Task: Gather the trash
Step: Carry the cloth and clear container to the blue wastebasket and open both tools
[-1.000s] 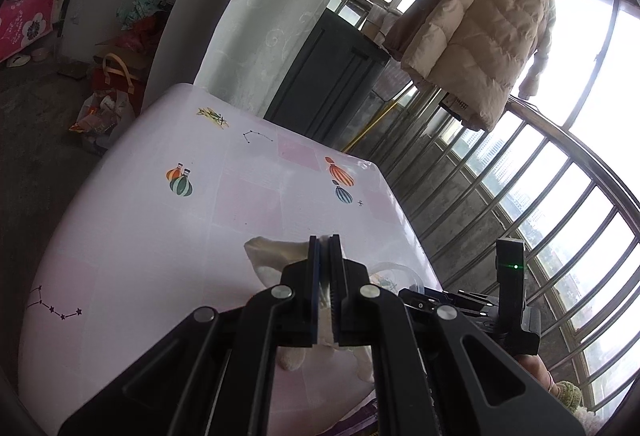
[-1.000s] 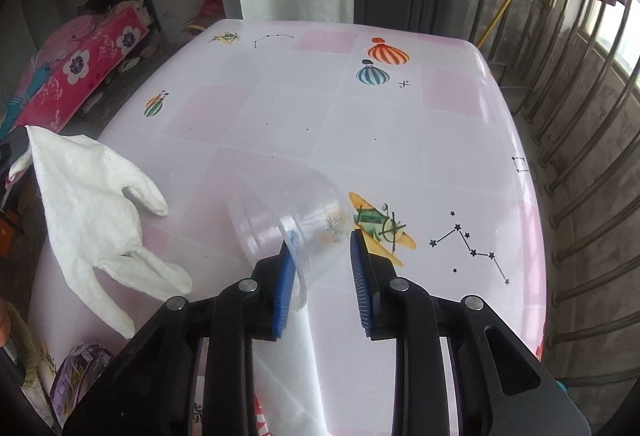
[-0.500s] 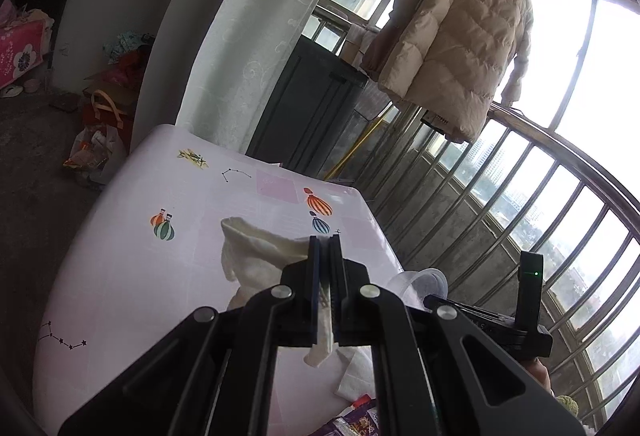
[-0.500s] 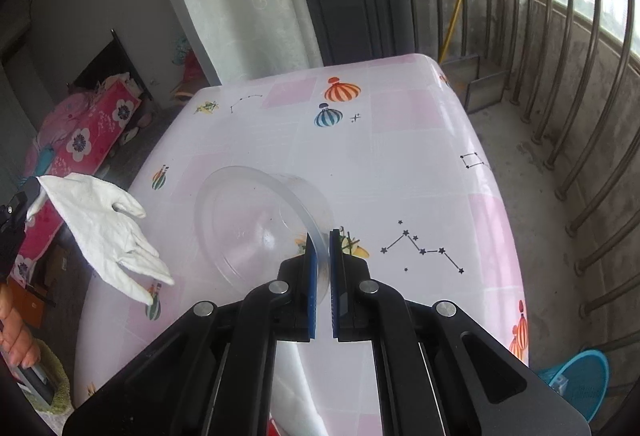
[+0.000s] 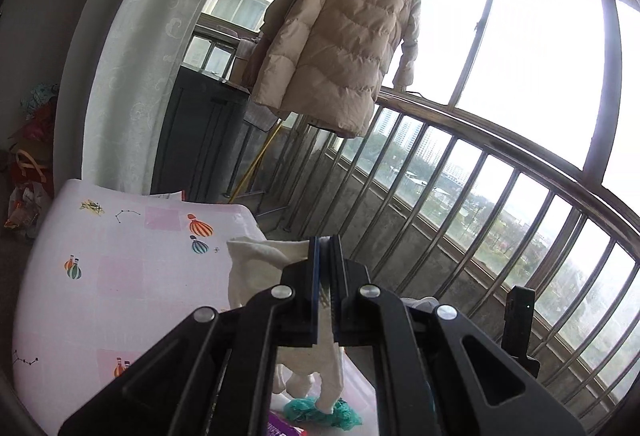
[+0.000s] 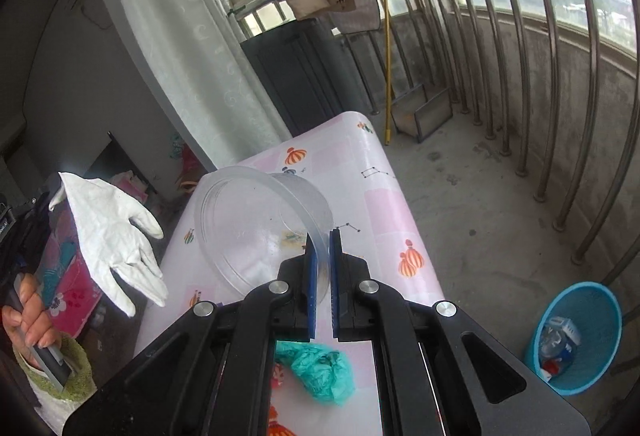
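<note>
Two trash items lifted above the counter, one per hand-held gripper.

Left hand-held gripper [image 5: 325, 248]: jaws clenched on a white glove [image 6: 108, 236], which dangles clear of the counter [image 6: 384, 196] at 9 o'clock in the right wrist view. Right hand-held gripper [image 6: 322, 248]: jaws pinched on the rim of a clear plastic cup [image 6: 256, 228], mouth tilted toward the camera, held over the counter's long right edge. Teal crumpled wrapper [image 6: 320, 368] lies on the counter at 6 o'clock, near that edge. Blue waste basket [image 6: 576, 340] stands on bare concrete floor [image 6: 480, 204] at 4 o'clock, open floor between it and the counter; railing bars [image 6: 560, 116] border the floor beyond.
</note>
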A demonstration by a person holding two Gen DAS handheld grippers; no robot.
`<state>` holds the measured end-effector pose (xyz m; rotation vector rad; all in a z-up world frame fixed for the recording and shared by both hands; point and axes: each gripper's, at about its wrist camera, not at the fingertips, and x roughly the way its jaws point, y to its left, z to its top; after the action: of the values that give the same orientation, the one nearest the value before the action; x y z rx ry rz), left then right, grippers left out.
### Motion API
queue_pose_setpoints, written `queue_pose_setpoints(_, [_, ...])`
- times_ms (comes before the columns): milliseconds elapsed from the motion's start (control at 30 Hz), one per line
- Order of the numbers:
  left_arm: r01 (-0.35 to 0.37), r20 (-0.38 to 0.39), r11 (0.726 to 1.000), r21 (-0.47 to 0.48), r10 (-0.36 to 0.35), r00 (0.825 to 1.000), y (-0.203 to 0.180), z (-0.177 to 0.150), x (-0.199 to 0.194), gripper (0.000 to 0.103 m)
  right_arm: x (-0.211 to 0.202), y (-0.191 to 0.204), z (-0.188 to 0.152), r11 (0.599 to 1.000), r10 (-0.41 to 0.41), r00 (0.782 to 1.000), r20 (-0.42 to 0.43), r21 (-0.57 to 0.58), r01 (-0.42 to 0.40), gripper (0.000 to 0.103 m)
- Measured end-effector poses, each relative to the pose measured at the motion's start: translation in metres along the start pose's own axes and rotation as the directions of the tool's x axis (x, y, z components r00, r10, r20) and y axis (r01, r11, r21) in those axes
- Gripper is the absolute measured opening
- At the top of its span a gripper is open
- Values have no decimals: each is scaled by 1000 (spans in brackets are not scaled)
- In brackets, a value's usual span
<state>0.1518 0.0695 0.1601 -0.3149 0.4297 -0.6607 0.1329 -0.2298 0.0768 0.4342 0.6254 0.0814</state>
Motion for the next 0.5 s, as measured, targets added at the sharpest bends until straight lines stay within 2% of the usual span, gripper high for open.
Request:
queue_pose_setpoints(133, [102,-92,992,70,-95,991,-62,-12,30,4,-44,-54,-26,988,-82,995,59,138,73,4])
queue_pose_setpoints(233, [179,-180,977,120,-156,971,-111,-29,64,4,-65,-102,-49,952,-167,983,74,273,141,4])
queue_pose_setpoints(333, [256,-296,955,147,-205,933,-159,-51,111,4,-79,-152,-72,889,-237,970,56,415,193,4])
queue_pose_setpoints(400, [304,-380,940,154,-228,896,-193,-70,146,4,-86,-182,-85,841,-308,951,31,477,257,4])
queue_pose_setpoints(500, [349,-492,917,193,-218,843,-239,-106,200,4,-97,-223,-110,760,-373,928,-16,568,316,4])
